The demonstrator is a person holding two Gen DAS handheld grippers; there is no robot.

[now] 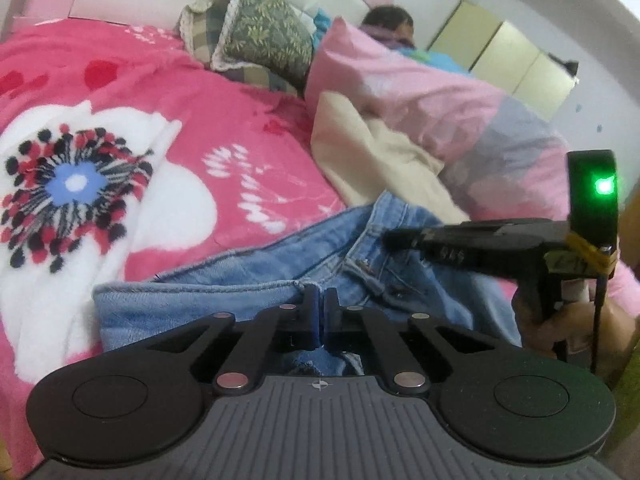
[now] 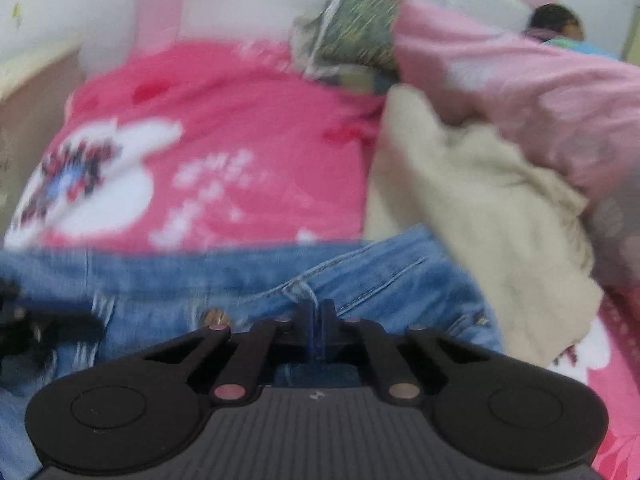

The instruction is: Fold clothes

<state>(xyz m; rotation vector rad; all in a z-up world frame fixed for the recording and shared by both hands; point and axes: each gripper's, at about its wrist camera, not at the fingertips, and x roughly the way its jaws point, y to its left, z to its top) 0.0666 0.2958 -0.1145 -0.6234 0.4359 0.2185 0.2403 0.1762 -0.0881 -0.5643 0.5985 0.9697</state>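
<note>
Left wrist view: left claw [image 1: 320, 300] and right claw [image 2: 318, 312] each pinch the jeans [image 1: 240, 276]; no writing legible.

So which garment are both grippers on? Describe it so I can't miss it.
On the pink floral blanket, at its near edge, lie blue jeans. The cream cloth beside them is plain; only the jeans are faded denim, pinched by the left gripper and right gripper.

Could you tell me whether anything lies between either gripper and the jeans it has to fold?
Nothing visible does. The left gripper and right gripper each have their jaws shut directly on the jeans. The cream cloth and pink quilt lie beyond, bordering the jeans' far edge.
</note>
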